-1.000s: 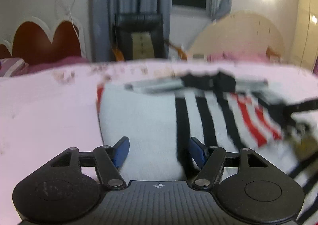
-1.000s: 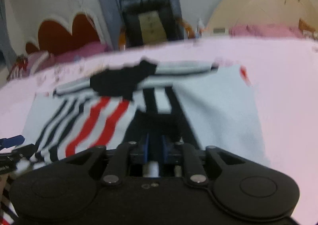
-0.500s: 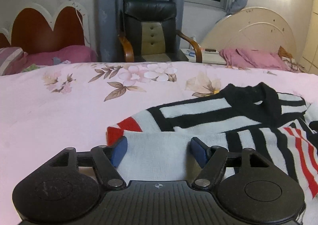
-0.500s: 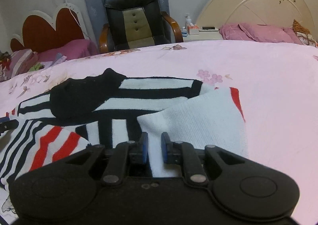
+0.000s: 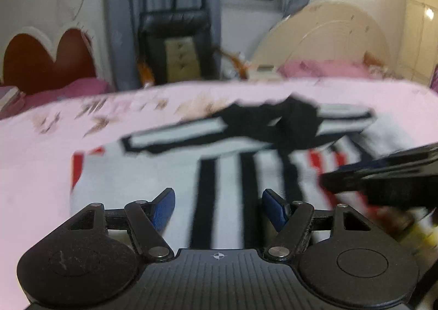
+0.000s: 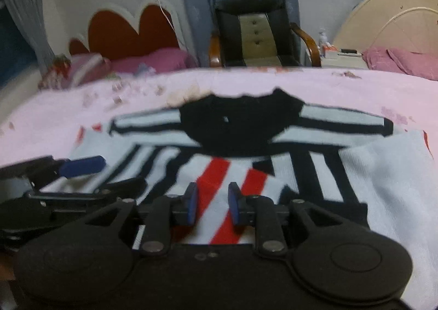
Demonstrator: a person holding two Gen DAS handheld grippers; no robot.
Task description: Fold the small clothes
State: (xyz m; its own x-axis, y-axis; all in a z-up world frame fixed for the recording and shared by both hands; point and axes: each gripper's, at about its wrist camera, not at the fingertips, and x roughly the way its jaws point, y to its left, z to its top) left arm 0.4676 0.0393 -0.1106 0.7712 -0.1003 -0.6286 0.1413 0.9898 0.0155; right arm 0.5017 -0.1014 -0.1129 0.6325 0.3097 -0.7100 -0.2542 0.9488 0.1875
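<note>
A small knit sweater, white with black and red stripes and a black collar, lies flat on the pink bedsheet, its sleeves folded in over the body. My left gripper hovers open low over its white and black striped left part, nothing between the blue pads. My right gripper is over the red stripes of the sweater, its jaws narrow and opening, the pads not pressing the cloth. Each gripper shows in the other's view: the right gripper and the left gripper.
Beyond the bed stand a black leather armchair, a red heart-shaped headboard with pink pillows, and a cream arched headboard beside a small nightstand. Grey curtains hang behind. Bare pink sheet surrounds the sweater.
Both grippers slid inward over the sweater: the right from the white folded edge to the red stripes with its jaws wider, the left from the white edge toward the black stripes.
</note>
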